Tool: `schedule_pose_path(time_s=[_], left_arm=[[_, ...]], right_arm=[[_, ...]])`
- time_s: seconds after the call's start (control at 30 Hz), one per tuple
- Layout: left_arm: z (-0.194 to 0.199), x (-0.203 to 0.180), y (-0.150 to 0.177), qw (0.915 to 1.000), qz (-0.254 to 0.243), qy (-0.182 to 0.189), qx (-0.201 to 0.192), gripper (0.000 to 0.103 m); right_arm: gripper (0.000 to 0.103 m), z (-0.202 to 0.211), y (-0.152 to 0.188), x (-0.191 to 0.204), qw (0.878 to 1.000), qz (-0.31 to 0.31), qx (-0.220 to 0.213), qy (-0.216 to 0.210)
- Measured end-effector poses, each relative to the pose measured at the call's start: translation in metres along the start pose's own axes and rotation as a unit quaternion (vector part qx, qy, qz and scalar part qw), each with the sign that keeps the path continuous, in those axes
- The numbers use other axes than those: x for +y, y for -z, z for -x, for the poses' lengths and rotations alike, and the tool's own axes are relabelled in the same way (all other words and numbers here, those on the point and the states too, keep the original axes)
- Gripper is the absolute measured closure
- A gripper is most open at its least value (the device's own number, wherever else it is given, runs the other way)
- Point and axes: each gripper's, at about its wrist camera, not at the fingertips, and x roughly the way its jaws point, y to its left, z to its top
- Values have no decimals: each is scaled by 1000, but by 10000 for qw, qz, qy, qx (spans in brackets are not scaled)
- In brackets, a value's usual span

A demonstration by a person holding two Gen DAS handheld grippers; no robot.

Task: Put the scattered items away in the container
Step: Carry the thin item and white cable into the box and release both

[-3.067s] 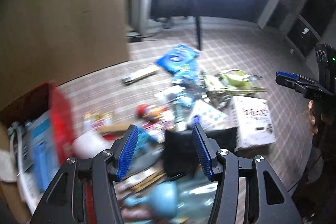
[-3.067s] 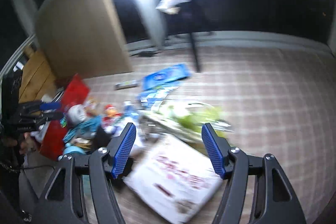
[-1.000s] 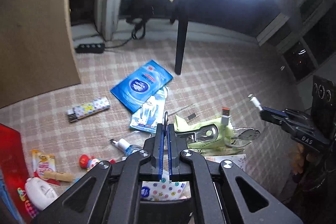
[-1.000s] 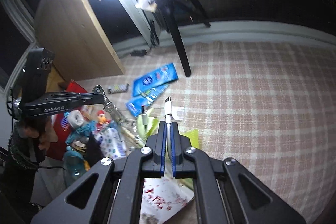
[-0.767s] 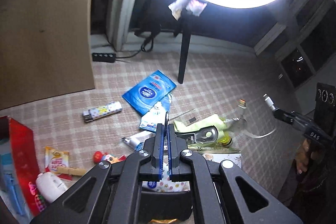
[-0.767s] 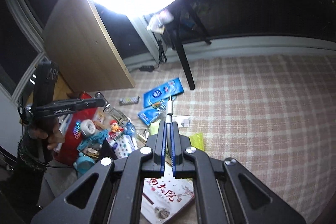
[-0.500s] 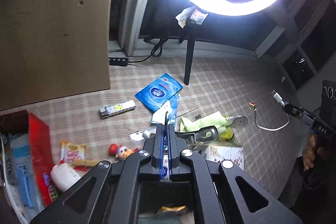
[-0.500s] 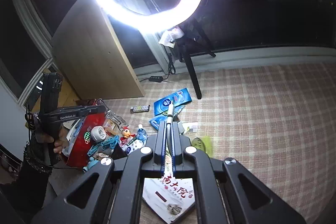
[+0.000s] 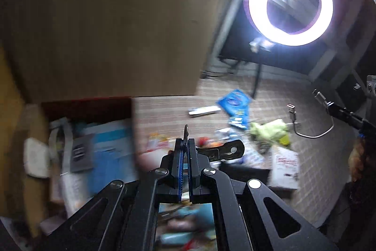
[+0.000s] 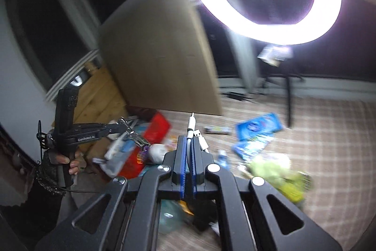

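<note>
My left gripper is shut on a metal key-ring clip, whose ring pokes up between the pads. It hangs in the air near the open red box, which holds papers and a blue pack. The right wrist view shows the same left gripper, held by a hand, with the clip dangling over the red box. My right gripper is shut on a white USB cable. In the left wrist view the right gripper carries the cable as a loop above the floor.
Scattered on the checked floor mat lie a blue wipes pack, a lighter, a green cloth and a book. A wooden cabinet panel stands behind the box. The ring light stands on a stand.
Both grippers have risen and swung left toward the red box, each still shut on its item. The cable's loose end has lifted off the floor.
</note>
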Motion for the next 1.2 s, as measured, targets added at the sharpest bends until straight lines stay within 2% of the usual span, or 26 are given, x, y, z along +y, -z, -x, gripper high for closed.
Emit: schedule_pose_path(time_s=[0.2,0.37,0.53,0.83,1.13,1.2], left_arm=[[36,72,31,9975,502,-484,-128,101],[60,124,55,9920,867,-901,-177,101],[74,161,70,9868,1155,-1120,-210,101],[67,182,83,9845,1273,-1205,-103,101],[50,191,89,9830,1370,-1218,64,100],[49,193,89,9821,1394,-1268,55,92]], right_arm=[[99,-54,-9,54,9982,262,255,-471],[99,-97,-10,96,9944,367,478,-874],[99,-136,-10,132,9895,461,725,-1163],[99,-184,-1,183,9815,655,1104,-1422],[98,-219,10,202,9760,749,1452,-1439],[89,-226,12,205,9761,859,1502,-1312]])
